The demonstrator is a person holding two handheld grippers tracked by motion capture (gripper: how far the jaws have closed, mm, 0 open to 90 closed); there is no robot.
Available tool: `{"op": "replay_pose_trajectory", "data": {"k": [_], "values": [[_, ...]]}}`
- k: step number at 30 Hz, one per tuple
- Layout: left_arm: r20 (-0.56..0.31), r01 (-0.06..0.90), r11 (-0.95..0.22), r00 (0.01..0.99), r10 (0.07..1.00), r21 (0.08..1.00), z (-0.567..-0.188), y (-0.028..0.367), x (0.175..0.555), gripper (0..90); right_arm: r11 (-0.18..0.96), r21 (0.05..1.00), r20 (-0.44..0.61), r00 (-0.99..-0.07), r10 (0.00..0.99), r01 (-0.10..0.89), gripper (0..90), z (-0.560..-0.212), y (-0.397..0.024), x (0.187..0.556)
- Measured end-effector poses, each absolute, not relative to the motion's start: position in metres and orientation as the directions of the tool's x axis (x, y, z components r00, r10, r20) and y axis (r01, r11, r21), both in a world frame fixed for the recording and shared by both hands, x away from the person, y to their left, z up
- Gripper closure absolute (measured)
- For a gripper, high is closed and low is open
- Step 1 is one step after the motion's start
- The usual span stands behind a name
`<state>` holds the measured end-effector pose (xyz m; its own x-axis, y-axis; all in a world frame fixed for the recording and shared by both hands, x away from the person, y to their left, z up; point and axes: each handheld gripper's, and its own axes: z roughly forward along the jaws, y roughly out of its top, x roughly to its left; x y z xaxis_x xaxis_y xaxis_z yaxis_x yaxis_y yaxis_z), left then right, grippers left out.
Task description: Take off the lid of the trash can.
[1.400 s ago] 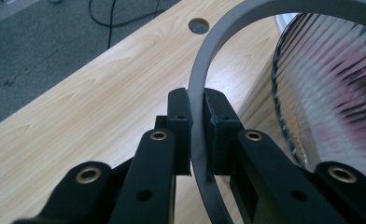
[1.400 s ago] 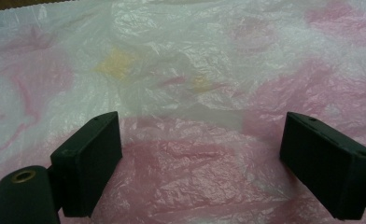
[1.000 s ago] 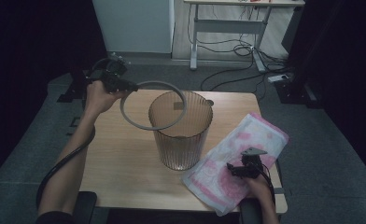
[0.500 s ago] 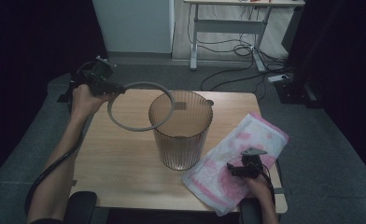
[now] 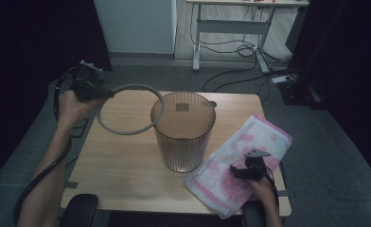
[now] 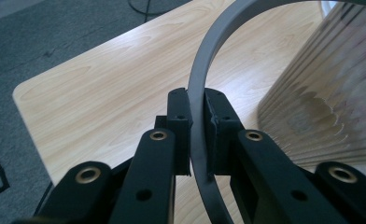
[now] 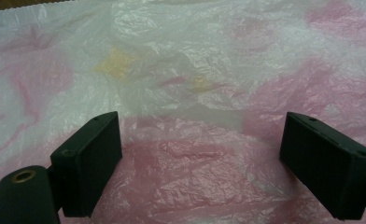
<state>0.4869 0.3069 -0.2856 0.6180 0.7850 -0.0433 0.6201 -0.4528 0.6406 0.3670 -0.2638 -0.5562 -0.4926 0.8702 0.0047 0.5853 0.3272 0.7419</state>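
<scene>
Grey ring point(image 5: 129, 109) held in the air left of the ribbed bin point(image 5: 183, 132), its far arc at the bin's rim, pinched thin-edge in the left gripper point(image 6: 198, 128). Risk: the narrow grip lets it swivel or snag the rim. Right gripper point(image 7: 200, 158), jaws wide and empty, hovers over the pink bag point(image 5: 240, 161) right of the bin.

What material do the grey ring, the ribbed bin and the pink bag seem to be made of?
Grey ring: likely matte plastic, smooth and even.
Ribbed bin: translucent brownish plastic; light passes through its vertical ribs.
Pink bag: thin glossy plastic film, crinkled and semi-transparent.
</scene>
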Motion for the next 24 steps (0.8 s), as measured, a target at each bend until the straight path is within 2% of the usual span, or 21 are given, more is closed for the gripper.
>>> {"op": "replay_pose_trajectory", "data": {"k": [14, 19, 24], "values": [[-0.081, 0.648, -0.379, 0.564, 0.822, 0.66, -0.295, 0.352, 0.471, 81.9, 0.327, 0.742, 0.005, -0.493, 0.87, 0.585, 12.1, -0.556, -0.264, 0.367], [-0.047, 0.661, -0.378, 0.53, 0.847, 0.648, -0.302, 0.365, 0.465, 81.2, 0.327, 0.742, 0.005, -0.492, 0.87, 0.585, 12.1, -0.556, -0.264, 0.367], [-0.136, 0.666, -0.32, 0.538, 0.832, 0.673, -0.314, 0.377, 0.462, 82.8, 0.327, 0.742, 0.004, -0.492, 0.87, 0.585, 12.1, -0.556, -0.264, 0.367]]}}
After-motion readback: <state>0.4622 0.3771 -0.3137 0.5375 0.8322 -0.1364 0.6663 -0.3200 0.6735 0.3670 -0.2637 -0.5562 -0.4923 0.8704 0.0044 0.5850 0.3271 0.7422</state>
